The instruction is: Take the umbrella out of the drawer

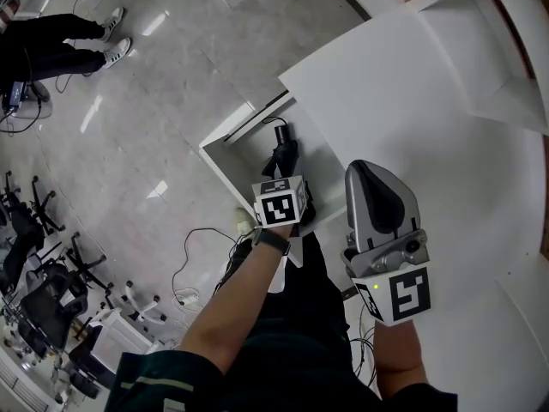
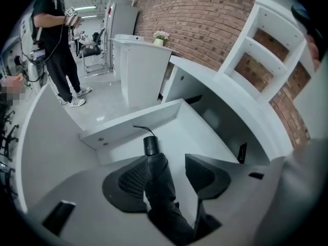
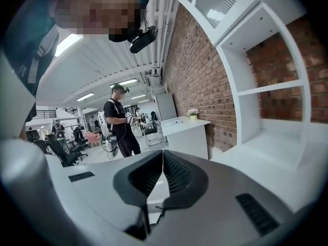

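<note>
In the pulled-out white drawer (image 1: 225, 147) lies a black folded fabric umbrella (image 2: 157, 181), its stubby handle toward the far wall; nothing else shows inside. The left gripper (image 2: 169, 178) straddles its canopy, jaws wide and not pinching. The umbrella looks light, with soft, slippery cloth over a stiff shaft, so a grip near the handle seems surest. The right gripper (image 3: 163, 176), jaws together and empty, hovers over the white countertop (image 1: 412, 101) at the right.

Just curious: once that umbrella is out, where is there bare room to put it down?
The white cabinet top beside the open drawer lies bare. Crowded: the drawer, where the left hand-held gripper straddles the umbrella.
</note>
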